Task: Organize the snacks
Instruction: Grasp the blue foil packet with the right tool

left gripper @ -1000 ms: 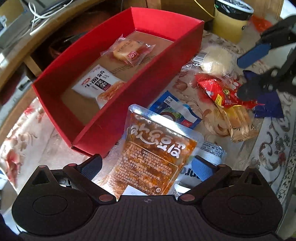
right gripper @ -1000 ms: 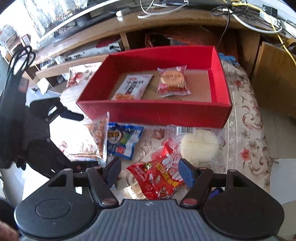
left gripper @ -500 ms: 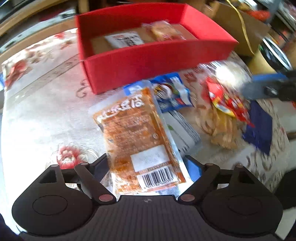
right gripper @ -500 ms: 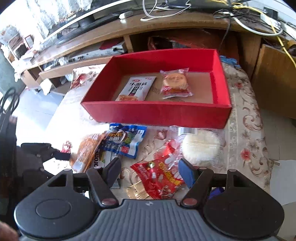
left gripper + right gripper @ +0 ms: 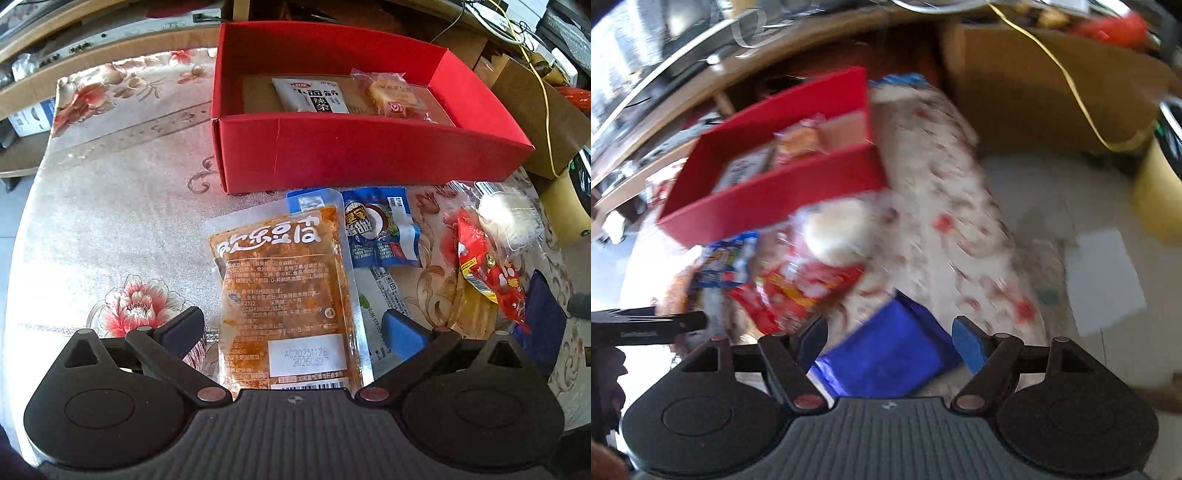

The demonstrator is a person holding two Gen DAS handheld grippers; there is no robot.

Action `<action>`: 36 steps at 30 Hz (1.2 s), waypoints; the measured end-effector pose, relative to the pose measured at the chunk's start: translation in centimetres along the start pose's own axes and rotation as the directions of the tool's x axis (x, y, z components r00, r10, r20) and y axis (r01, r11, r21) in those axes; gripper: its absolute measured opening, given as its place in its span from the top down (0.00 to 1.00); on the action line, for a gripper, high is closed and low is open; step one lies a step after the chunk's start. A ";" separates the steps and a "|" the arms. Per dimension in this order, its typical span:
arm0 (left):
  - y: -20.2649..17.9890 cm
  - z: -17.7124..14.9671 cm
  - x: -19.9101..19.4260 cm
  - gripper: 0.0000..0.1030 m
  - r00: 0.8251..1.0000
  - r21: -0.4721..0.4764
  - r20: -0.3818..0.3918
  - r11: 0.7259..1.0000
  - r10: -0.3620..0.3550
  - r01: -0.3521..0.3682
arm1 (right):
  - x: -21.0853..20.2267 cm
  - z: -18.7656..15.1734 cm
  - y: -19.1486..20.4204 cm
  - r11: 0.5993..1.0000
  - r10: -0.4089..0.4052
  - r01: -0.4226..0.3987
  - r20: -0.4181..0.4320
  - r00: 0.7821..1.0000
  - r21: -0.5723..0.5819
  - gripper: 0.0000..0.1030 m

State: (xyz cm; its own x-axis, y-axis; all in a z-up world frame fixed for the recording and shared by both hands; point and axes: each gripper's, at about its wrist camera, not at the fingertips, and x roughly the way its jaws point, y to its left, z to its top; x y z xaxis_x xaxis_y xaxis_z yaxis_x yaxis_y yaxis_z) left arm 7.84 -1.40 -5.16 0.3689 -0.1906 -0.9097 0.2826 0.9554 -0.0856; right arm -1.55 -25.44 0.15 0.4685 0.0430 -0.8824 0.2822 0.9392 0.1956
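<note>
While both grippers hover low over the flowered tablecloth (image 5: 110, 206), each has its fingers spread around a packet without touching it.

Between the parted fingers of the left gripper (image 5: 293, 328) lies the orange tofu-skin pouch (image 5: 284, 291), flat on the cloth, its long axis running away from the camera and its top edge pointing toward the red box (image 5: 351, 151). Left wrist view alone sharply shows the white spicy-strip packet (image 5: 312, 96) and wrapped cake (image 5: 393, 96) inside the box, plus the blue-and-white packet (image 5: 380, 229), red packet (image 5: 487, 273) and round white bun (image 5: 508, 218) beside the pouch. Right wrist view is motion-blurred; the right gripper (image 5: 890, 341) straddles a dark blue packet (image 5: 886, 354) lying diagonally near the table edge.
</note>
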 end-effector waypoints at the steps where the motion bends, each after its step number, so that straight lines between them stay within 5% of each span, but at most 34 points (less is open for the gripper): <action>1: 0.0 -0.1 0.0 0.00 1.000 -0.001 -0.005 1.000 -0.007 0.007 | 0.2 -0.3 -0.2 1.000 -0.001 0.002 -0.011 1.000 0.023 0.21; 8: 0.1 -0.1 0.1 0.00 0.999 -0.017 -0.023 0.999 -0.034 0.033 | 2.5 -2.3 0.0 0.988 0.037 -0.019 -0.114 0.993 0.154 0.21; 12: 0.0 0.1 0.1 0.00 0.999 -0.021 -0.024 0.999 -0.031 0.031 | 3.6 -1.4 0.7 0.971 0.072 -0.046 -0.104 0.992 0.233 0.17; 18: -0.1 0.0 0.2 0.00 0.999 -0.011 -0.023 1.000 -0.026 0.026 | 5.3 -0.4 4.7 0.996 -0.062 0.067 -0.076 0.995 0.058 0.07; 23: 0.0 -0.1 0.1 0.00 1.000 -0.002 -0.017 1.000 -0.019 0.019 | 5.6 -0.9 5.2 0.986 -0.150 0.145 -0.050 0.987 -0.082 0.16; 28: 0.6 -0.5 -0.5 0.00 1.000 -0.004 0.011 1.000 0.029 -0.029 | 5.1 -1.7 4.1 0.985 -0.150 0.145 -0.042 0.988 -0.095 0.19; 31: 1.3 -0.4 -0.3 0.00 1.000 -0.050 0.013 0.998 0.028 -0.027 | 5.6 -1.6 4.5 0.986 -0.147 0.142 -0.051 0.988 -0.091 0.02; 36: 1.5 -0.3 -0.2 0.00 0.999 -0.081 0.027 0.996 0.025 -0.022 | 6.1 -1.8 5.4 0.983 -0.153 0.146 -0.060 0.986 -0.109 0.00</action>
State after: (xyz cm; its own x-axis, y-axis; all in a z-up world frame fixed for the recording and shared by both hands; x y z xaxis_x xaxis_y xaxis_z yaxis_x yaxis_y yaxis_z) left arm 7.94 0.08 -5.26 0.3998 -0.1732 -0.9001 0.2016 0.9745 -0.0980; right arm 1.30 -19.46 -4.96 0.3686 -0.0806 -0.9261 0.2541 0.9670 0.0170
